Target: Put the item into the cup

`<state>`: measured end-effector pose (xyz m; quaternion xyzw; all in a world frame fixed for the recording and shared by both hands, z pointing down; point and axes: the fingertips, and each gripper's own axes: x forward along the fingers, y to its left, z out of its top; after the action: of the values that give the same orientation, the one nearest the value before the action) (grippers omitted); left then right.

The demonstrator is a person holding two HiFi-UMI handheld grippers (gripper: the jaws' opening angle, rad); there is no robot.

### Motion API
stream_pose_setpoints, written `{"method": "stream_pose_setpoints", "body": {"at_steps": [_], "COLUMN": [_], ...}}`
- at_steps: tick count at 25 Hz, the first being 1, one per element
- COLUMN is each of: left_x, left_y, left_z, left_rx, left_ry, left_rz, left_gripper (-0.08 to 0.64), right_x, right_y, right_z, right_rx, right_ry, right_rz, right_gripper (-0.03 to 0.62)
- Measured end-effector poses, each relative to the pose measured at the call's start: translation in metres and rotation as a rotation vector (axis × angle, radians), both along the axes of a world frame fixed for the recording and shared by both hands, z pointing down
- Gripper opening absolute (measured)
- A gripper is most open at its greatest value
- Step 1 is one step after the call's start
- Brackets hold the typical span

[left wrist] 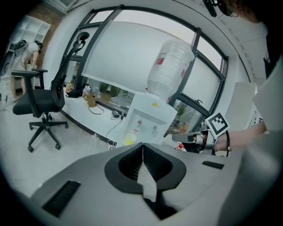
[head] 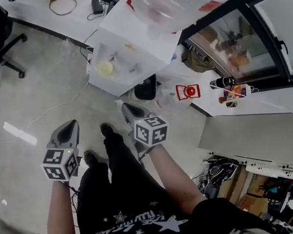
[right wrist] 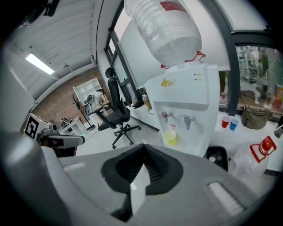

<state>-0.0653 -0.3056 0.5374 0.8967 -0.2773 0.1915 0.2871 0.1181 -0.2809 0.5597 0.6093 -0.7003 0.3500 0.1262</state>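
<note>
Yellow cup (head: 105, 68) sits in water dispenser (head: 123, 40) niche, upper centre of head view, probably light and crushable, pinch its rim gently; item not identifiable; left gripper (head: 70, 125) and right gripper (head: 126, 109) both closed, empty

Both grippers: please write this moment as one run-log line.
left gripper: shut, empty | right gripper: shut, empty | yellow cup: in water dispenser recess | item: none held

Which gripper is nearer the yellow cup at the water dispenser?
Right. The right gripper is almost straight in front of the yellow cup, closer to the water dispenser; the left gripper sits further back, off to its left.
</note>
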Motion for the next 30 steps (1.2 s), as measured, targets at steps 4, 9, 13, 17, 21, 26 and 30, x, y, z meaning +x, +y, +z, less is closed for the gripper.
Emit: {"method": "stream_pose_setpoints", "body": {"at_steps": [4, 9, 13, 17, 21, 26, 30], "left_x": [0.017, 0.037, 0.051, 0.064, 0.070, 0.076, 0.078], "left_y": [-0.012, -0.030, -0.047, -0.064, -0.081, -0.093, -0.098], "left_z": [0.018, 0.042, 0.063, 0.081, 0.098, 0.123, 0.143], "left_rx": [-0.008, -0.022, -0.033, -0.030, -0.027, -0.027, -0.029], "left_ry": [-0.026, -0.034, -0.046, -0.051, -0.050, -0.059, -0.078], "left_rz": [-0.001, -0.036, -0.058, -0.079, -0.116, -0.151, -0.160], "left_gripper": [0.008, 0.008, 0.008, 0.008, 0.008, 0.008, 0.008], "right_x": [0.009, 0.022, 0.034, 0.041, 0.045, 0.046, 0.047], "right_y": [-0.022, -0.044, -0.061, -0.083, -0.104, -0.126, -0.141], "right_z": [0.018, 0.046, 0.071, 0.094, 0.113, 0.132, 0.143], "right_rx": [0.001, 0.003, -0.003, 0.014, 0.044, 0.089, 0.126], "right_ry": [-0.013, -0.003, 0.023, 0.056, 0.047, 0.023, 0.007], "right_rz": [-0.006, -0.027, -0.019, -0.026, -0.008, 0.007, 0.013], "right_gripper": [-0.002, -0.002, -0.002, -0.001, -0.002, 0.000, -0.002]}}
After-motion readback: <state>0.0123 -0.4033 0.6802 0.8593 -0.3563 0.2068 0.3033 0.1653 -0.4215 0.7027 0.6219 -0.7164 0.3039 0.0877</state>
